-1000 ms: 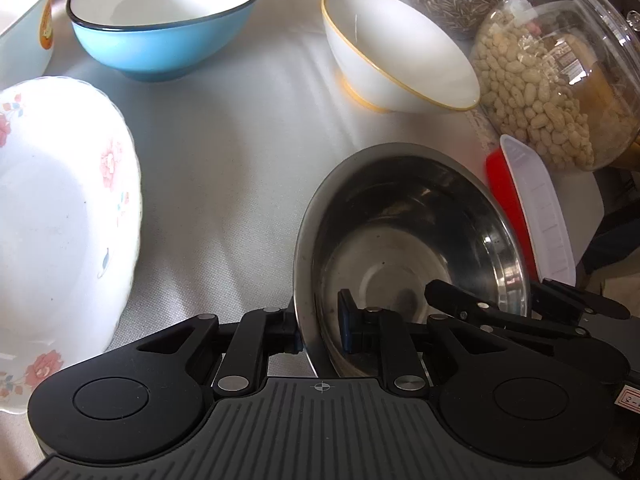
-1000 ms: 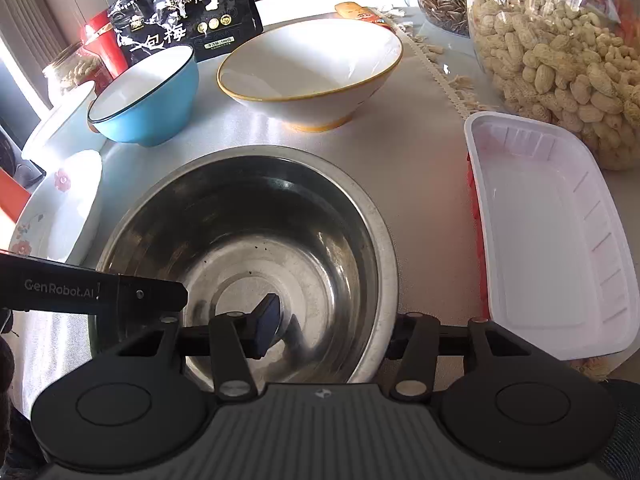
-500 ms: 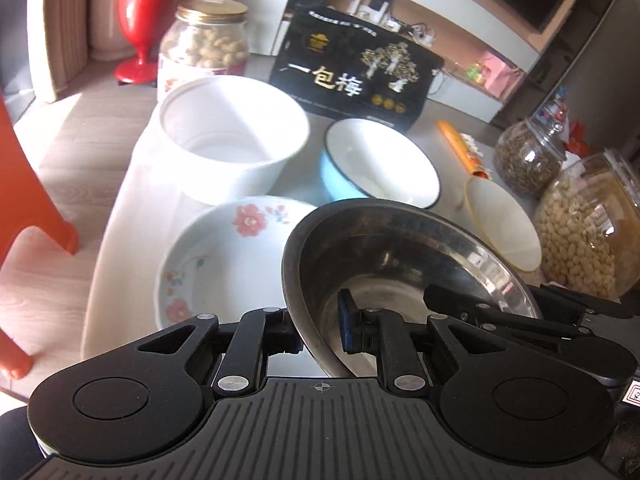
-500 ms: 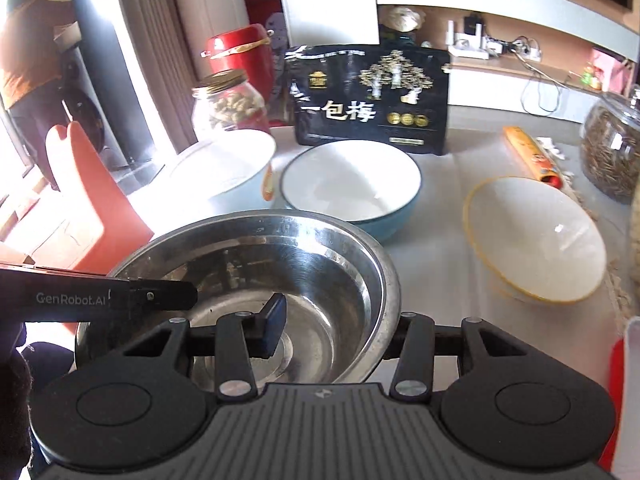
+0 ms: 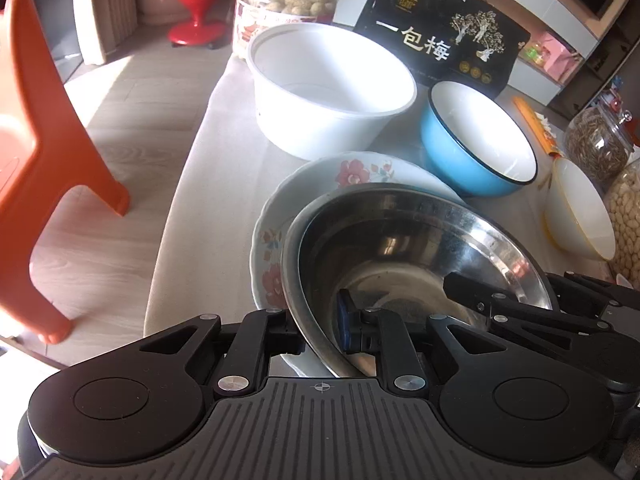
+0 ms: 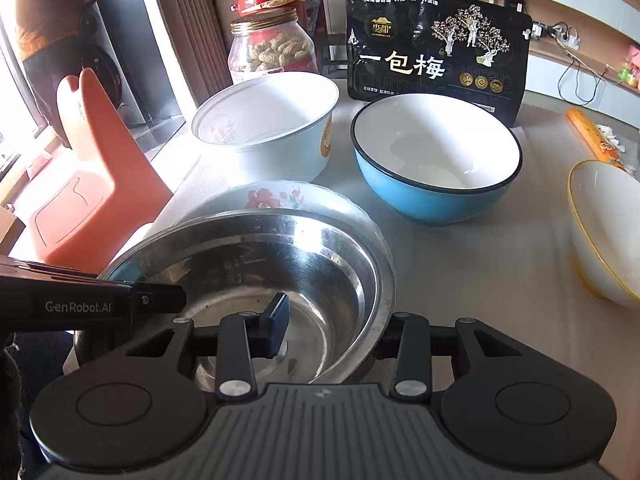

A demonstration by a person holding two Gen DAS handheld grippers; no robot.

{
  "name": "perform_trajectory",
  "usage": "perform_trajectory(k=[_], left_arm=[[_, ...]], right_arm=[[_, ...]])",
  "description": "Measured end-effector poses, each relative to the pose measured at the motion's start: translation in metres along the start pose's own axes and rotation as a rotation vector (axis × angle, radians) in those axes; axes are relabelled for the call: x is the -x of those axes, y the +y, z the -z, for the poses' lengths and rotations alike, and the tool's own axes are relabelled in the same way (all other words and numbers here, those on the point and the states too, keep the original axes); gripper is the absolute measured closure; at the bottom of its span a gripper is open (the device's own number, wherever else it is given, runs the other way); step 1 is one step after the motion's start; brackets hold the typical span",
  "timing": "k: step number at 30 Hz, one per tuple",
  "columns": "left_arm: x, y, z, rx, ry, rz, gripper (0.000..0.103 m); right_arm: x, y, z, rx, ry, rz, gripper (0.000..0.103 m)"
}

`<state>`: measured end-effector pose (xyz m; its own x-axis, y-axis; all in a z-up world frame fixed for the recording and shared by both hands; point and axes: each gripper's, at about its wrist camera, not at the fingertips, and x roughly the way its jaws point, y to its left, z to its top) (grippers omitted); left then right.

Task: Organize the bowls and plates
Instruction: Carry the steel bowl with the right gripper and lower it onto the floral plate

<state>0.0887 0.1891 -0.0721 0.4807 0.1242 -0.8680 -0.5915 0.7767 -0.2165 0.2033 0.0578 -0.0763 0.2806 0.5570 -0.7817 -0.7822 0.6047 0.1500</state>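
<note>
- Left gripper (image 5: pixel 320 330) jaws clamp the round stainless-steel bowl's (image 5: pixel 400 240) near rim.
- Right gripper (image 6: pixel 332 326) jaws clamp its opposite rim.
- Beyond both jaws, the bowl sits over a white floral plate (image 6: pixel 276 198).

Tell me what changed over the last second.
Both grippers, left and right, carried the steel bowl leftward across the table, away from the peanut jar and white tray, until it was over the flowered plate. Both stayed clamped on its rim. The other bowls didn't move.

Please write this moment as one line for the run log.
left gripper: shut on steel bowl rim | right gripper: shut on opposite rim | bowl above floral plate
</note>
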Motion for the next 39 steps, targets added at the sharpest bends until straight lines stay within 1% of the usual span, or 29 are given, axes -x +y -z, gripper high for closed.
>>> perform_trajectory(k=[9,12,14,17,18,20,22,26,30,33,35,36,37,39], left_arm=[[-0.002,-0.005,0.003,-0.031,0.007,-0.022,0.086],[-0.001,-0.006,0.002,-0.038,-0.002,0.001,0.085],[0.000,-0.005,0.001,-0.036,-0.001,0.018,0.084],[0.002,0.007,-0.005,0.001,-0.007,0.041,0.085],[0.004,0.014,-0.007,0.023,-0.019,0.038,0.085],[0.006,0.022,-0.011,0.036,-0.036,0.001,0.087],[0.005,0.030,-0.014,0.060,-0.033,0.030,0.088],[0.003,0.031,-0.014,0.057,-0.037,0.033,0.088],[0.004,0.034,-0.014,0.085,-0.045,0.046,0.088],[0.017,0.033,-0.019,0.083,-0.078,0.057,0.084],[0.020,0.033,-0.023,0.062,-0.096,0.023,0.084],[0.017,0.033,-0.025,0.054,-0.091,-0.004,0.078],[0.012,0.034,-0.026,0.052,-0.078,-0.012,0.072],[0.004,0.034,-0.027,0.044,-0.049,-0.025,0.066]], right_arm=[[0.003,-0.005,0.002,-0.028,-0.005,-0.014,0.064],[0.006,-0.007,0.001,-0.041,-0.017,-0.015,0.064],[0.008,-0.009,0.000,-0.045,-0.026,-0.001,0.063],[0.011,-0.012,-0.001,-0.050,-0.039,0.020,0.063],[0.012,-0.012,-0.001,-0.048,-0.044,0.027,0.063],[0.014,-0.013,-0.001,-0.043,-0.054,0.038,0.061],[0.014,-0.014,-0.001,-0.043,-0.057,0.045,0.059],[0.007,-0.016,0.000,-0.056,-0.033,0.042,0.058],[-0.006,-0.020,-0.003,-0.103,0.019,-0.007,0.057],[-0.015,-0.022,-0.003,-0.137,0.049,-0.029,0.055],[-0.018,-0.024,-0.003,-0.153,0.063,-0.045,0.055],[-0.019,-0.026,-0.002,-0.162,0.067,-0.050,0.055],[-0.019,-0.027,-0.001,-0.166,0.069,-0.050,0.055],[-0.020,-0.029,0.000,-0.171,0.070,-0.047,0.055]])
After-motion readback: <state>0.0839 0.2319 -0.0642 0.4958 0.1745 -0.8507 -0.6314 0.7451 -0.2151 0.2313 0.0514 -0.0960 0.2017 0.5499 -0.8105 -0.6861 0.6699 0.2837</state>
